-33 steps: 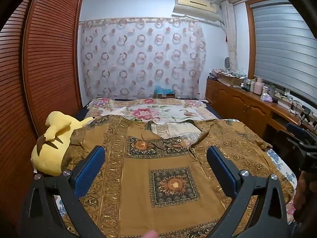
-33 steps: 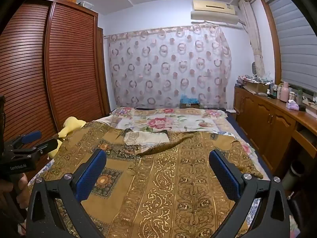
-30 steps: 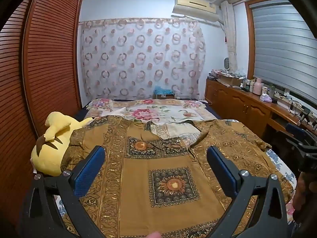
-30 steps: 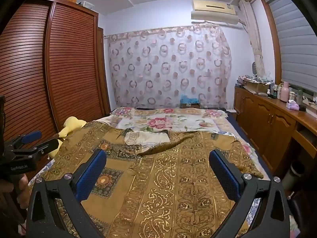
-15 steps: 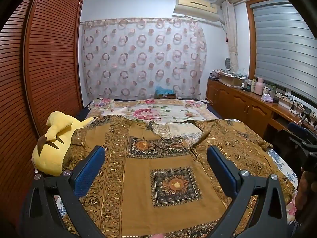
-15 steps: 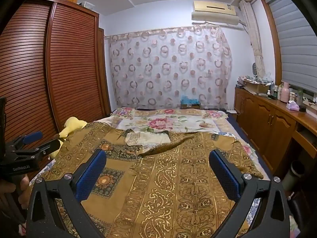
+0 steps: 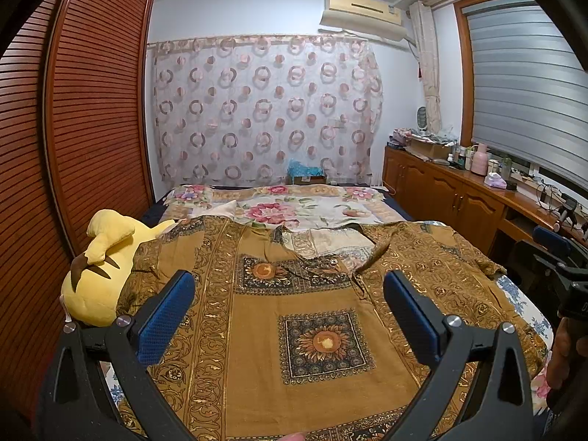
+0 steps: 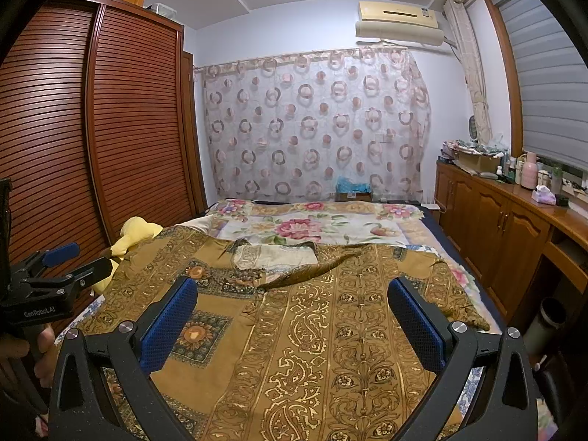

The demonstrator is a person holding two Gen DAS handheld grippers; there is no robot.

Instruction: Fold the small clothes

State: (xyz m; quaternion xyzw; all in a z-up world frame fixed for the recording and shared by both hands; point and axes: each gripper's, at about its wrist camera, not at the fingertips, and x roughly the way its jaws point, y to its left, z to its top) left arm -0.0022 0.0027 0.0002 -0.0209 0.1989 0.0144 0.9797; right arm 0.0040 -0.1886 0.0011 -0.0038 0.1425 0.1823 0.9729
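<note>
A brown and gold patterned shirt (image 7: 257, 330) lies spread flat on the bed, collar away from me, sleeves out to both sides. It also shows in the right wrist view (image 8: 330, 330). My left gripper (image 7: 288, 294) is open and empty, held above the shirt's lower left half. My right gripper (image 8: 292, 301) is open and empty, above the shirt's right half. The left gripper shows at the left edge of the right wrist view (image 8: 58, 257), and the right gripper at the right edge of the left wrist view (image 7: 555, 242).
A yellow plush toy (image 7: 99, 268) lies at the bed's left edge by the slatted wardrobe (image 7: 73, 147). A floral bedsheet (image 7: 294, 213) covers the far bed. A wooden cabinet (image 7: 459, 198) with bottles runs along the right wall.
Both grippers have held almost still above the shirt. The view has shifted only slightly. The shirt has not moved.
</note>
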